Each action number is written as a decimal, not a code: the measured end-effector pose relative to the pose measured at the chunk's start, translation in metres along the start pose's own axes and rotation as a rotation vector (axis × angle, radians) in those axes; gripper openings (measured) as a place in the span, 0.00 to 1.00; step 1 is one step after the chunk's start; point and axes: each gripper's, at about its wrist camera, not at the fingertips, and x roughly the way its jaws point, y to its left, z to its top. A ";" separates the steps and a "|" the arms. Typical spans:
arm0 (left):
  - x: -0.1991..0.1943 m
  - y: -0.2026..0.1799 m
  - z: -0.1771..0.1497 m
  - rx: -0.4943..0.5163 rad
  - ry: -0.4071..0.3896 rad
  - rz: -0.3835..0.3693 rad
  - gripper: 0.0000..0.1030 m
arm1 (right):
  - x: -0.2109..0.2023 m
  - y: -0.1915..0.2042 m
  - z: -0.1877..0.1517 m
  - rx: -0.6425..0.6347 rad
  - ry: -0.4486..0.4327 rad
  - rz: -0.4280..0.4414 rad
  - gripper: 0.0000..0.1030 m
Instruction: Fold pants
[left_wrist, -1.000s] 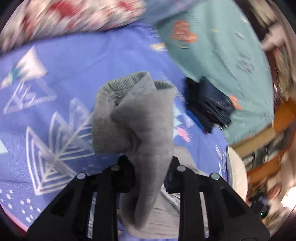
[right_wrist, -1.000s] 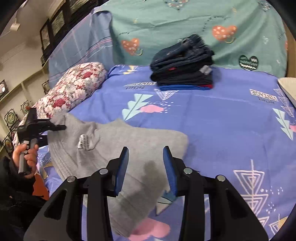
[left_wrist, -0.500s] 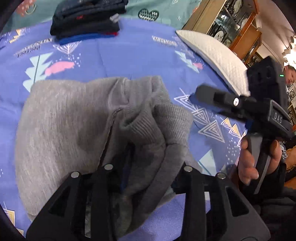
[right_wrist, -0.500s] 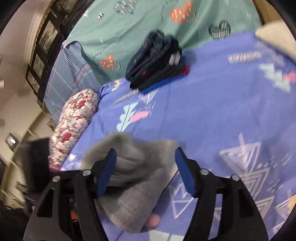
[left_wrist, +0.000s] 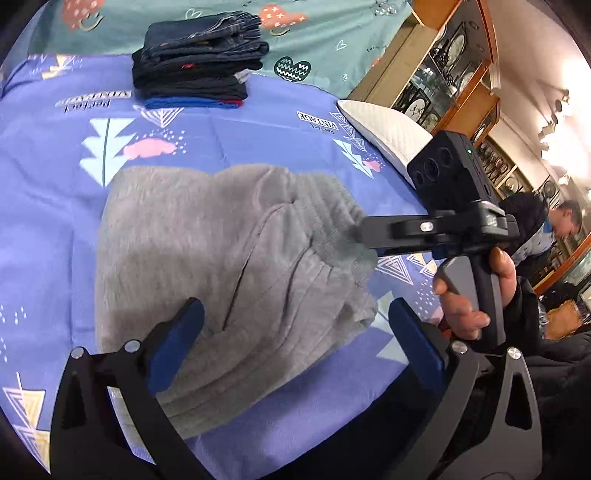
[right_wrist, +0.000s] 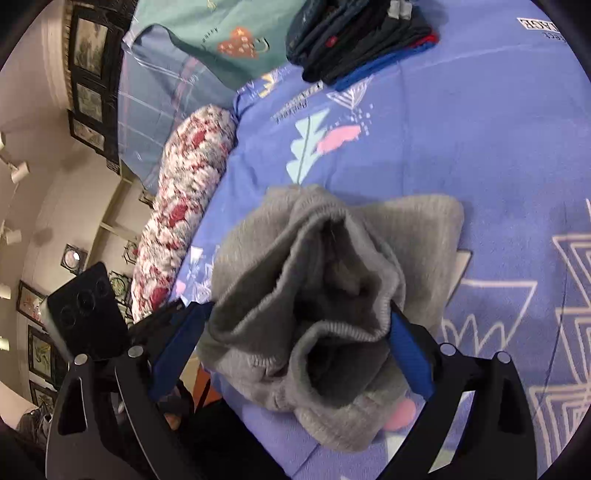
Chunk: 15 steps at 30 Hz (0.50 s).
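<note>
Item: grey pants (left_wrist: 229, 258), folded, centre frame. My 2 grippers, left gripper (left_wrist: 295, 328) and right gripper (right_wrist: 299, 347), just spread wide, releasing them; fold apparently complete.

pants (left_wrist: 229, 258): the layers folded underneath are hidden by the top one; from the right wrist the bunched waistband covers most of the rest
left gripper (left_wrist: 295, 321): its body is cut off by the lower edge
right gripper (right_wrist: 299, 332): whether the pads touch the cloth at its sides cannot be told
stack of dark clothes (right_wrist: 358, 37): top cut off by the edge
shelf items (left_wrist: 436, 92): too small to tell
</note>
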 end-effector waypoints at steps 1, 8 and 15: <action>0.000 0.002 -0.002 0.001 0.000 -0.012 0.98 | -0.001 -0.001 -0.002 0.017 0.018 0.030 0.93; 0.011 0.001 -0.008 0.016 0.036 -0.025 0.98 | 0.028 -0.004 0.013 0.074 0.090 0.076 0.92; -0.009 -0.015 -0.003 0.074 -0.035 -0.081 0.98 | -0.005 0.035 0.004 -0.134 -0.085 0.062 0.19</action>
